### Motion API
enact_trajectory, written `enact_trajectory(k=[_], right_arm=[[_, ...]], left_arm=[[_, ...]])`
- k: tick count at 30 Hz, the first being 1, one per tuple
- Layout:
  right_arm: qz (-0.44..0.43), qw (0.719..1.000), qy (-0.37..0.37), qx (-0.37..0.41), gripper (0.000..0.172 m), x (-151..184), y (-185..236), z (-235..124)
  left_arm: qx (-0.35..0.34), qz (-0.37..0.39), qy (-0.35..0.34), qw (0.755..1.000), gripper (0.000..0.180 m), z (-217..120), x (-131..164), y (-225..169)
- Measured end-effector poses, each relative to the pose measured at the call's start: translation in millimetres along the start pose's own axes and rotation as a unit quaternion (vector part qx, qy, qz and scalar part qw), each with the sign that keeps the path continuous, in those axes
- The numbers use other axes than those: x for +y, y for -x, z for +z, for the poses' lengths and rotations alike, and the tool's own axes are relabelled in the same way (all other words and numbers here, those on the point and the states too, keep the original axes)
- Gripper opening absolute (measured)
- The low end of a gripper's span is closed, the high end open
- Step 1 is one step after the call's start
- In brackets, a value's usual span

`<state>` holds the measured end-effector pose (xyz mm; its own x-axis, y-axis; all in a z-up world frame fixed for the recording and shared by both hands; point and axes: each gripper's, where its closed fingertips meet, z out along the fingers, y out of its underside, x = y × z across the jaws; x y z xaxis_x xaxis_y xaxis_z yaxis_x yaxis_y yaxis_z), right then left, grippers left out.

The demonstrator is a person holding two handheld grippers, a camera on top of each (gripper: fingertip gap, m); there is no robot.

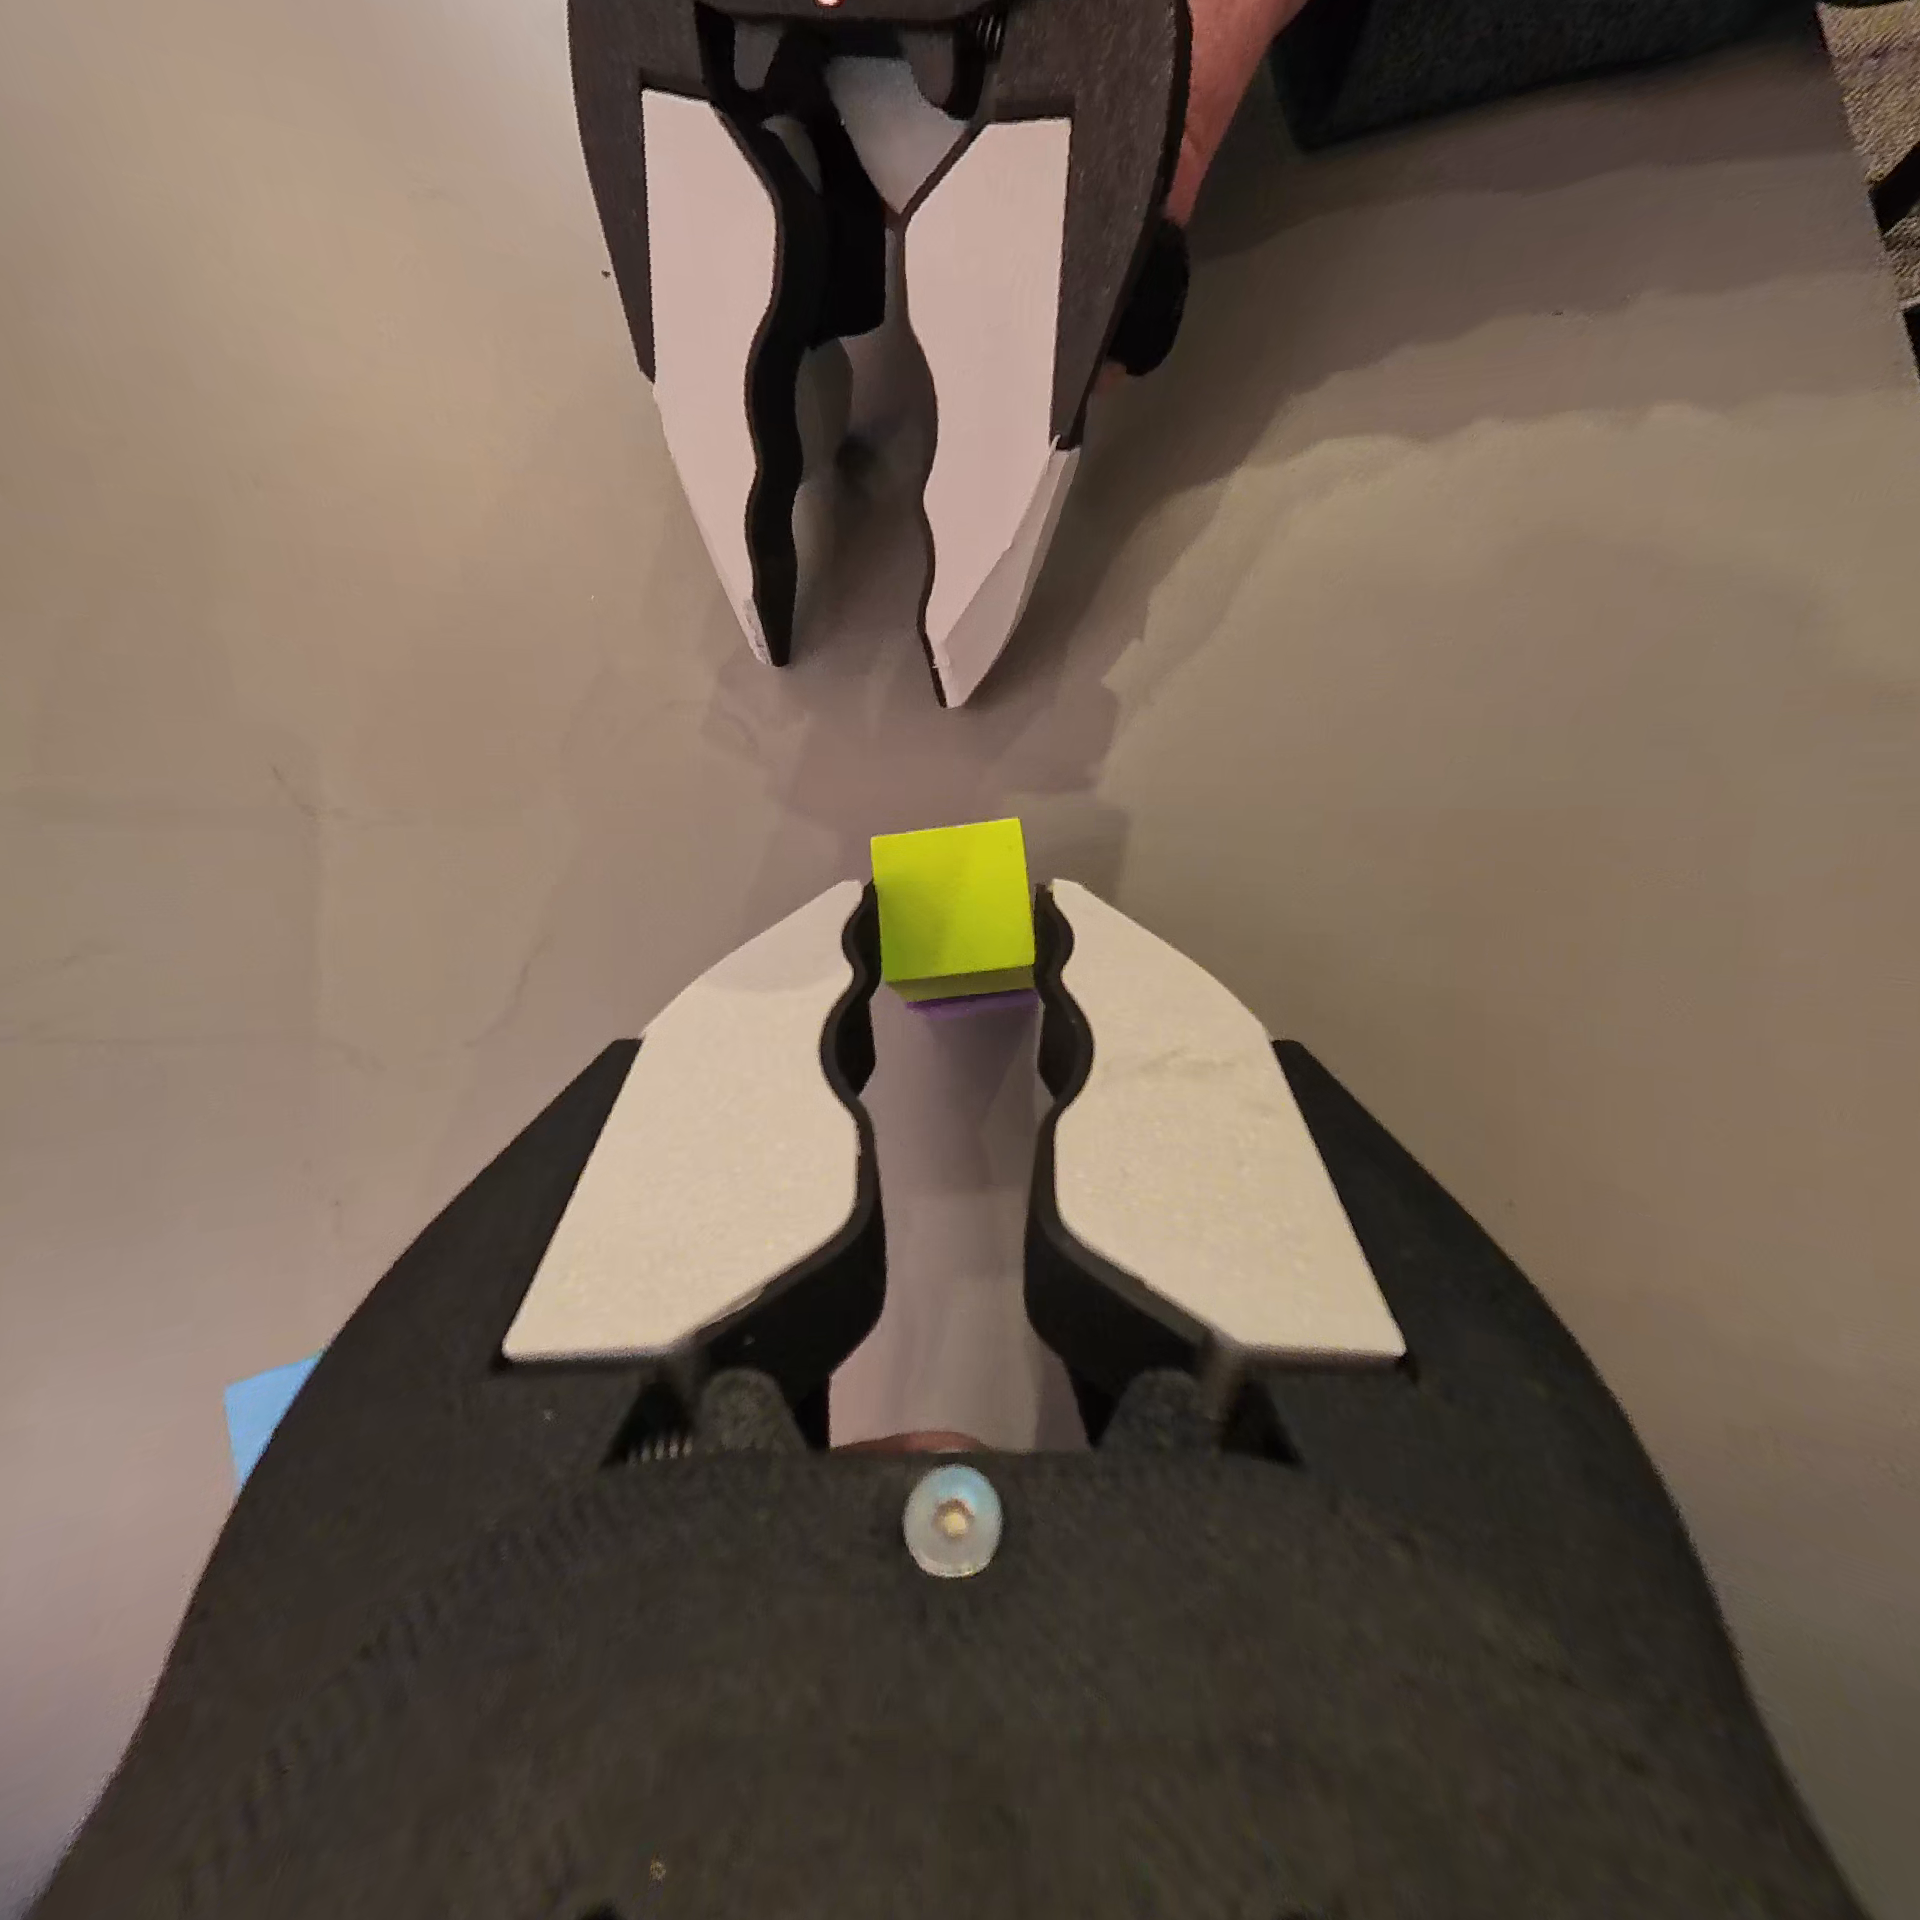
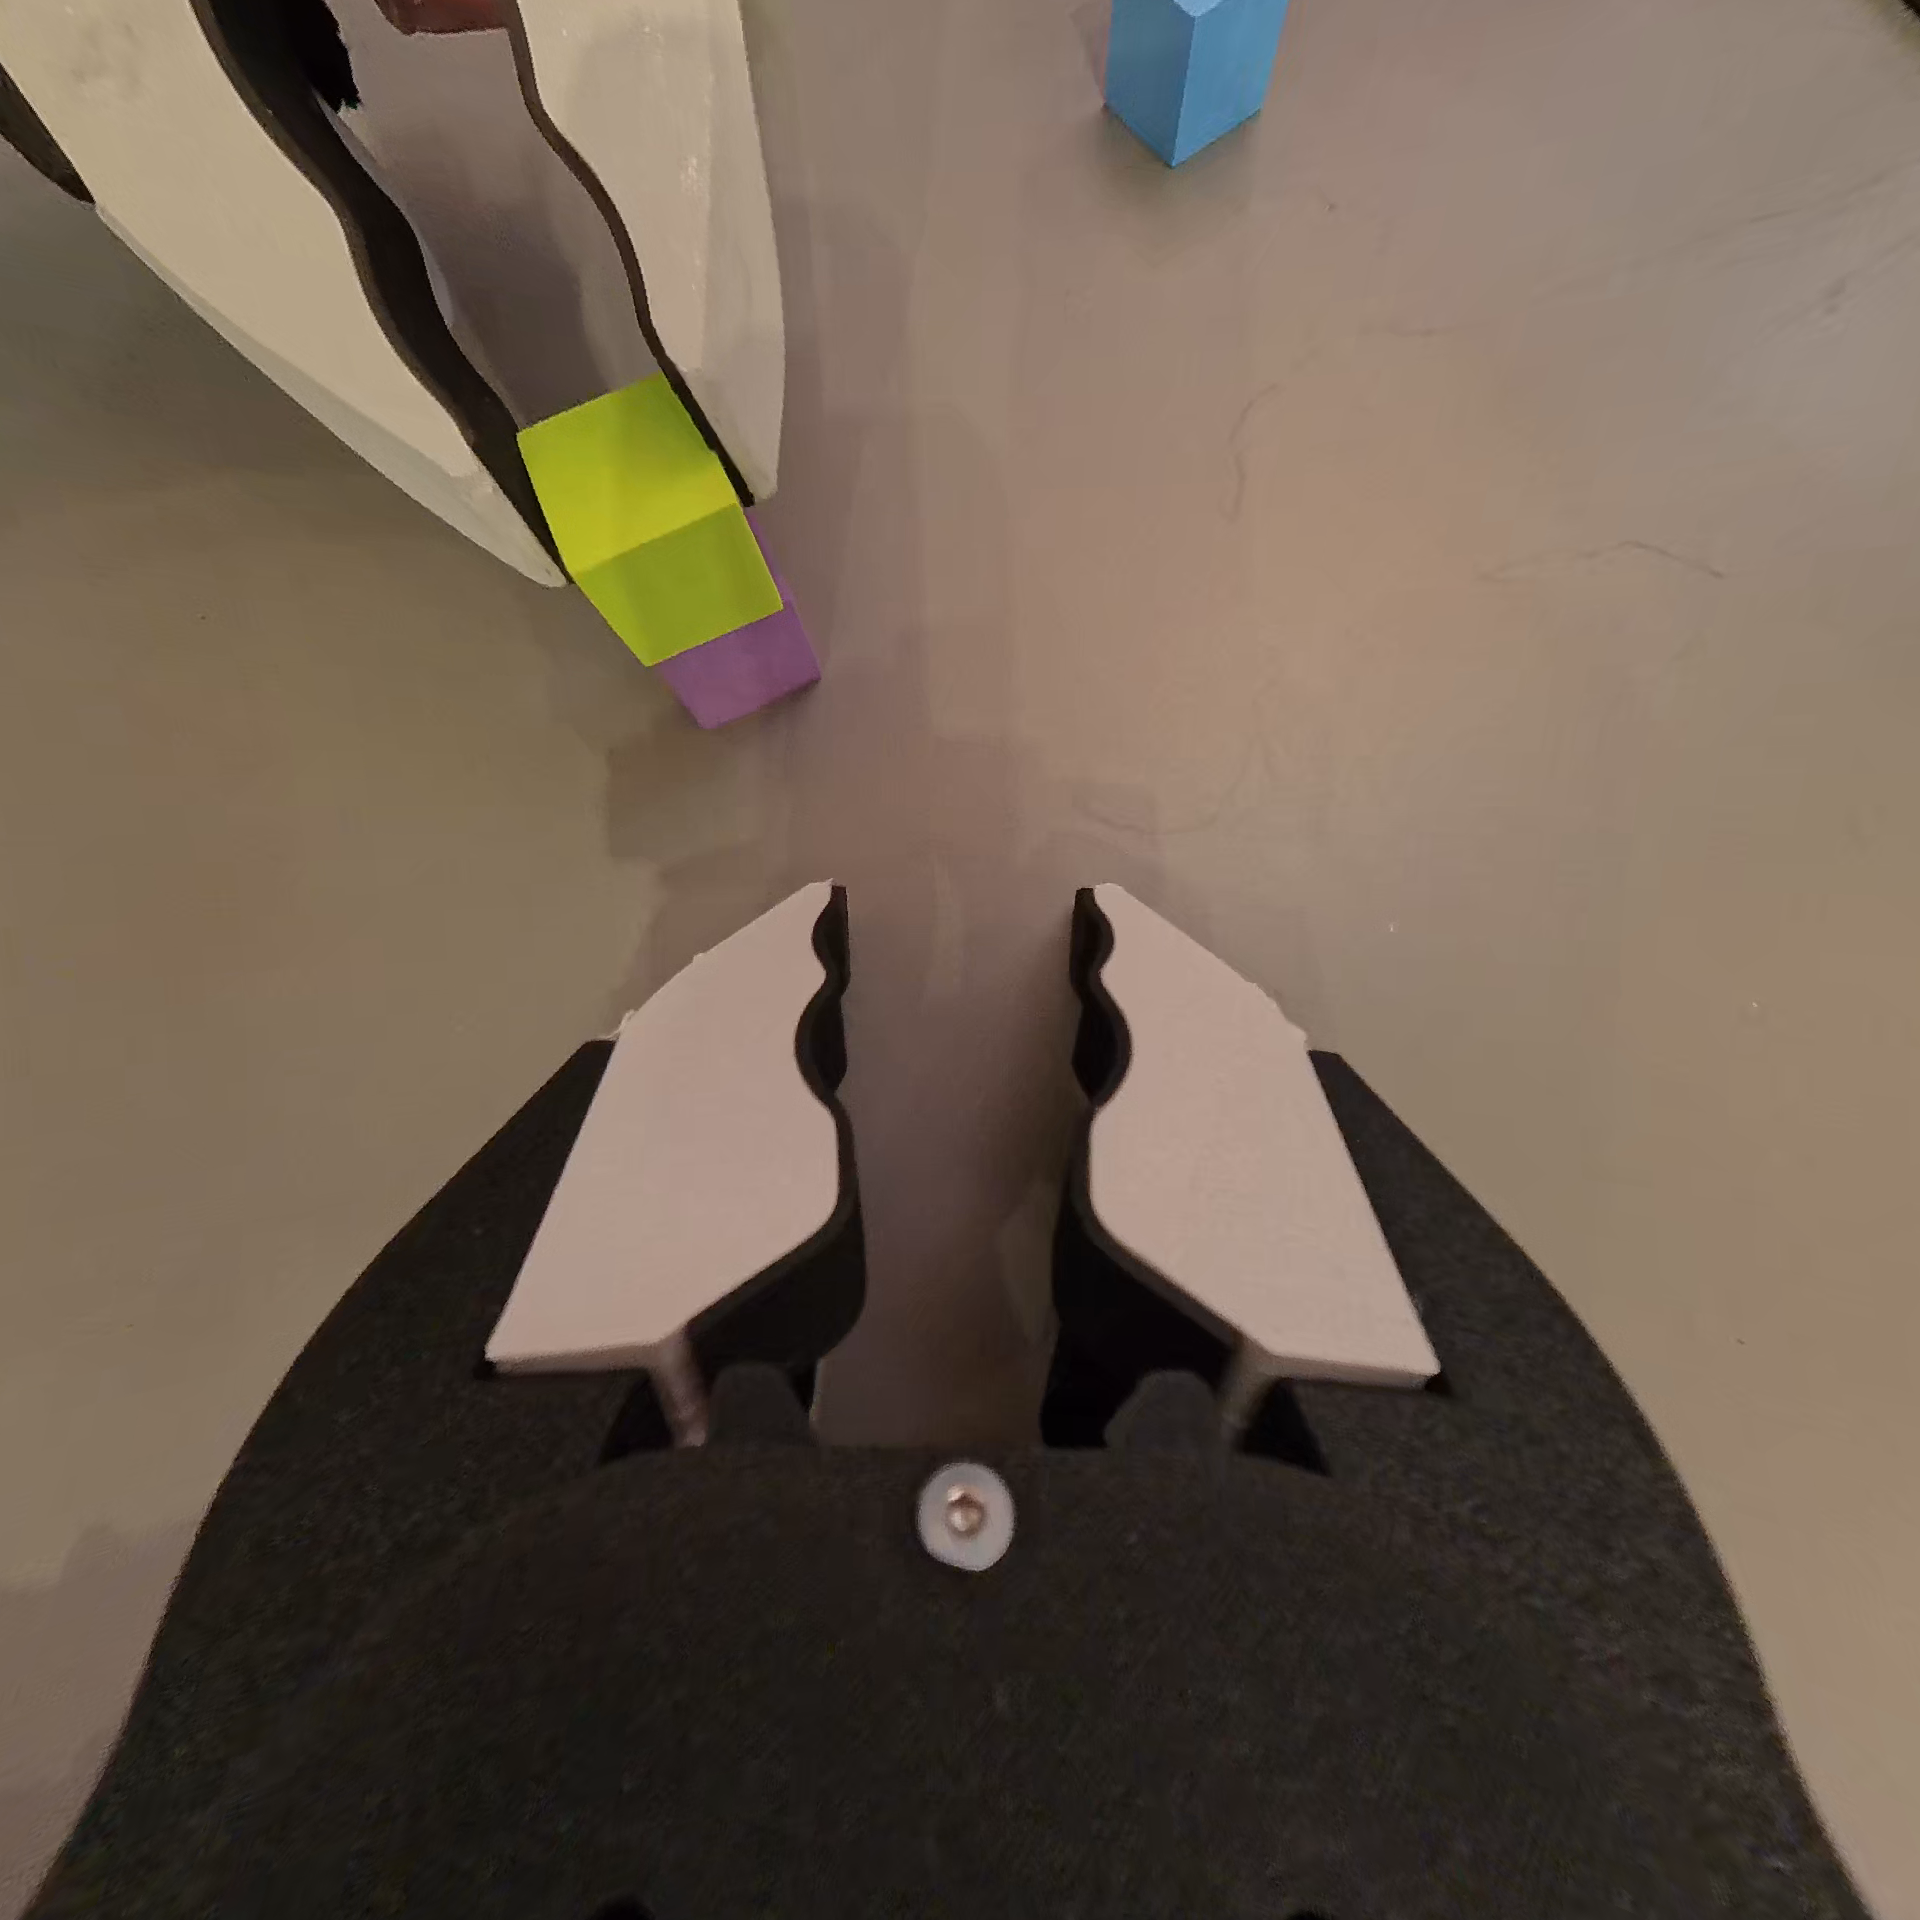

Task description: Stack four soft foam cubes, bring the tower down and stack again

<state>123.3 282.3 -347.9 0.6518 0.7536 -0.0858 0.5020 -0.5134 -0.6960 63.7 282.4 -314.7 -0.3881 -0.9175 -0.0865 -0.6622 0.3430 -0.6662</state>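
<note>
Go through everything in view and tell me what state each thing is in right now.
Left tool: shut on the lime cube, pads pressing its sides.
Lime cube: gripped, sitting on the purple cube.
Purple cube: on the table, under the lime cube.
Blue cube: standing alone on the table.
Right tool: open, empty.

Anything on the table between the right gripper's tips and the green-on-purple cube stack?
Nothing: bare grey table between the open right gripper and the lime-green cube sitting on the purple cube. Both wrist views show it.

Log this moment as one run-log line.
left gripper: shut on green cube | green cube: on purple cube | right gripper: open, empty | blue cube: apart on table
</note>
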Motion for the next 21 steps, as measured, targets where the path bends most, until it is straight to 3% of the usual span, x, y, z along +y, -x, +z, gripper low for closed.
enact_trajectory(k=[21], right_arm=[[-0.002,1.000,0.000,-0.001,0.041,-0.3,0.6,0.2]], left_arm=[[0.001,-0.001,0.005,1.000,0.028,0.7,1.6,0.6]])
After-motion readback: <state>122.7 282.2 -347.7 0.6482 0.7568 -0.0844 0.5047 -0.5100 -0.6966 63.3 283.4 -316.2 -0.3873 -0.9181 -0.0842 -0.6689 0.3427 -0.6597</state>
